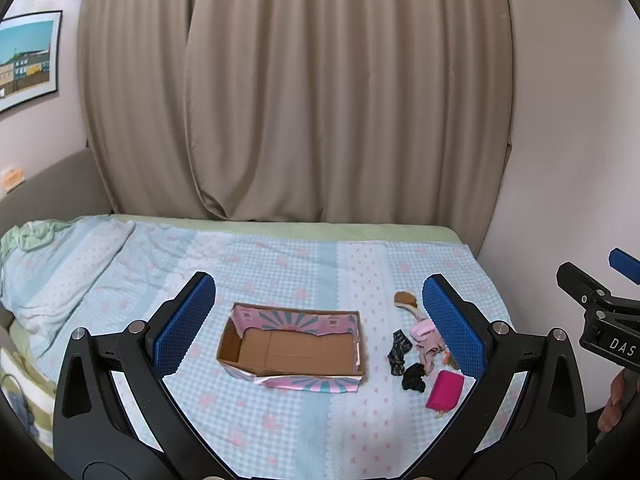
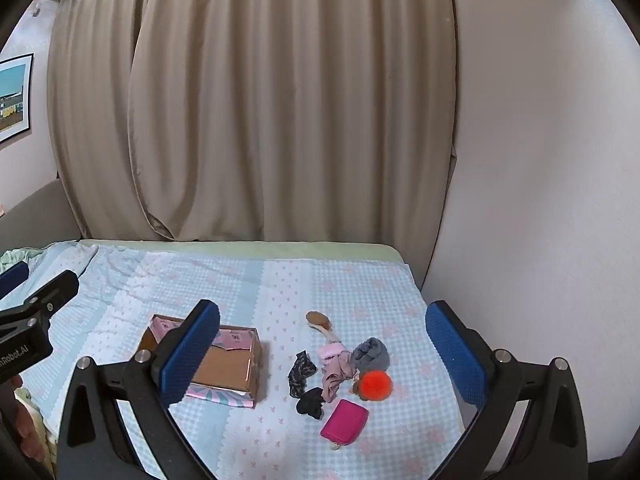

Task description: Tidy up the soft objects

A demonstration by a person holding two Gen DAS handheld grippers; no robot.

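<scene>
An open cardboard box with pink and teal outer sides lies on the bed, nothing inside it. To its right is a small pile: a doll with brown hair and pink clothes, a grey rolled sock, an orange pompom, a dark patterned scrunchie, a black scrunchie and a magenta pouch. My left gripper hovers open above the box. My right gripper hovers open above the pile. Neither holds anything.
The bed wears a blue checked cover with pink bows. A crumpled pillow and green cloth lie at its left end. Beige curtains hang behind; a plain wall borders the right side. A hand shows on each handle.
</scene>
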